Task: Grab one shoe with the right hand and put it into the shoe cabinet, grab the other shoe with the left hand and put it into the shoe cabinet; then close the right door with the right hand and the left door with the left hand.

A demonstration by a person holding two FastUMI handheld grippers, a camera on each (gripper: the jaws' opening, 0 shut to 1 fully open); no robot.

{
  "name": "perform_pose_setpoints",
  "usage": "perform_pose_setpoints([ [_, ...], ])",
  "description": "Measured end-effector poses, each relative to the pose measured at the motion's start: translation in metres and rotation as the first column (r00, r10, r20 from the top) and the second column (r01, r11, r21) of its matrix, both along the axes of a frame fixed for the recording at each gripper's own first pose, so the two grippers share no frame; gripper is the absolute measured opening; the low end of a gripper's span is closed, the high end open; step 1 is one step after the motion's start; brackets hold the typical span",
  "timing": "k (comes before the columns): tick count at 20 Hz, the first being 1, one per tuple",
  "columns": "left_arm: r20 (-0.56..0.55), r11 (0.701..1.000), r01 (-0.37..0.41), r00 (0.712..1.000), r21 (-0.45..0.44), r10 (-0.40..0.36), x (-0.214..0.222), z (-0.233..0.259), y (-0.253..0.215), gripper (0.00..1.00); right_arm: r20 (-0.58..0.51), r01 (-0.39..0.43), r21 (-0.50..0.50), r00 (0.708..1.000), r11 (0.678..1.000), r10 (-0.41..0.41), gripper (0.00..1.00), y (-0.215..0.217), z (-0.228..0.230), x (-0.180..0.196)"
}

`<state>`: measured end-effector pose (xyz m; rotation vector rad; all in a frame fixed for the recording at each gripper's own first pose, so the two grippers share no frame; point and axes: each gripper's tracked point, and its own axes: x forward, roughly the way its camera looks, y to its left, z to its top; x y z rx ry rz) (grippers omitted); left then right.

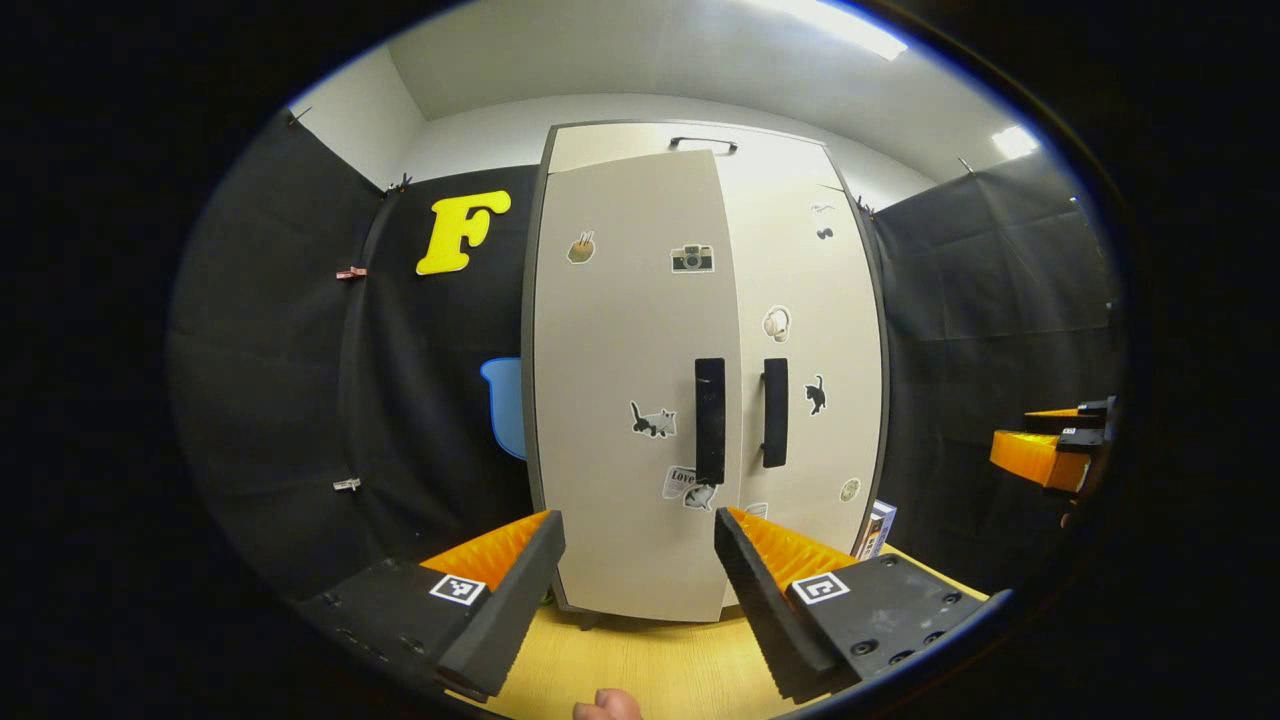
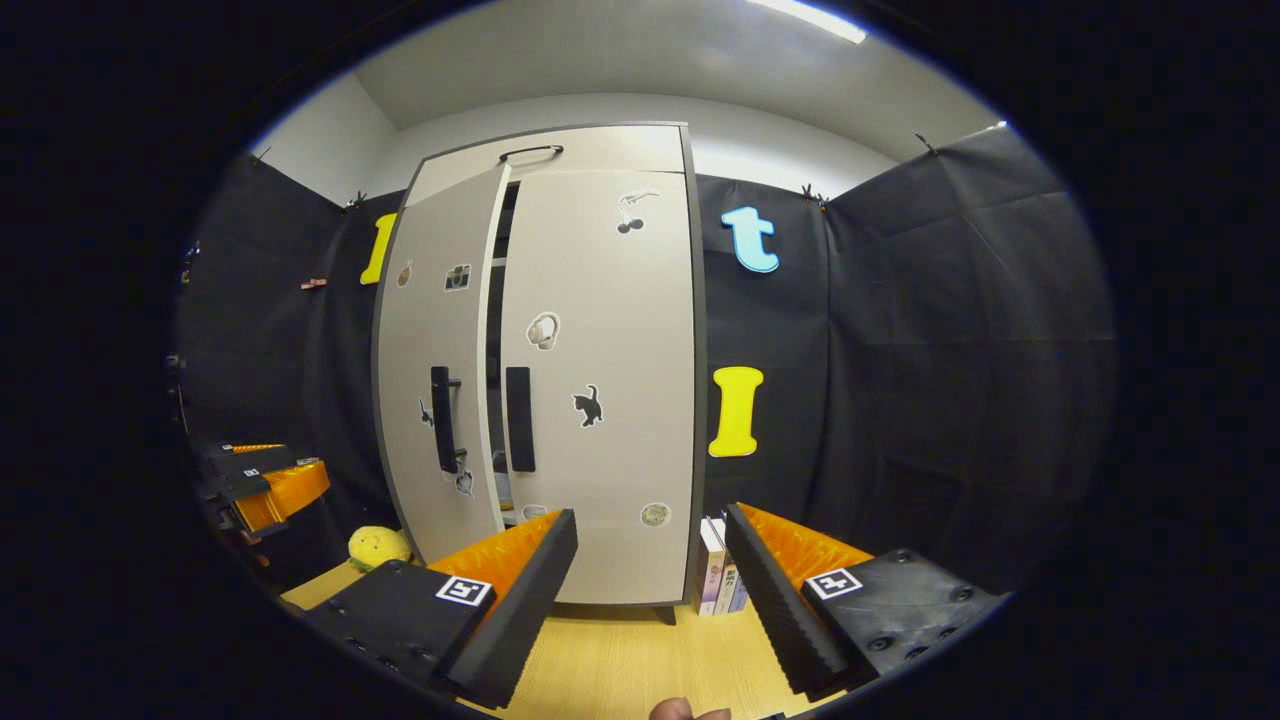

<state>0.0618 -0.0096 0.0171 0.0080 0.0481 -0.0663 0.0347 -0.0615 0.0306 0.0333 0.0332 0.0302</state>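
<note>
Left tool: bottom of the left gripper view, fingers spread wide, nothing between them; it also shows at the left edge of the right gripper view.
Right tool: bottom of the right gripper view, fingers spread wide, holding nothing; it also shows at the right edge of the left gripper view.
Counter: pale wood, low in both views, carrying the cabinet.
Cabinet: centre of frame, tall, long axis upright, its front facing both cameras.
Left door: swung out a little, its edge overlapping the right door in the left gripper view.
Right door: flat against the cabinet front.
Gap: a dark slit between the doors in the right gripper view.
Handles: upright bars beside the middle seam.
Books: standing just right of the cabinet's foot.
Yellow toy: lower left, beside the cabinet.
</note>
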Motion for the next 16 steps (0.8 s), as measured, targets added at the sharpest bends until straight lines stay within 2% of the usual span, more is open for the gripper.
perform_pose_setpoints([
  [16,0.010,1.000,0.005,1.000,-0.006,-0.005,-0.0027,0.0024,0.0002,0.95,0.005,-0.010,0.000,1.000,1.000,0.010,0.98,0.0021,0.0013,-0.0086],
])
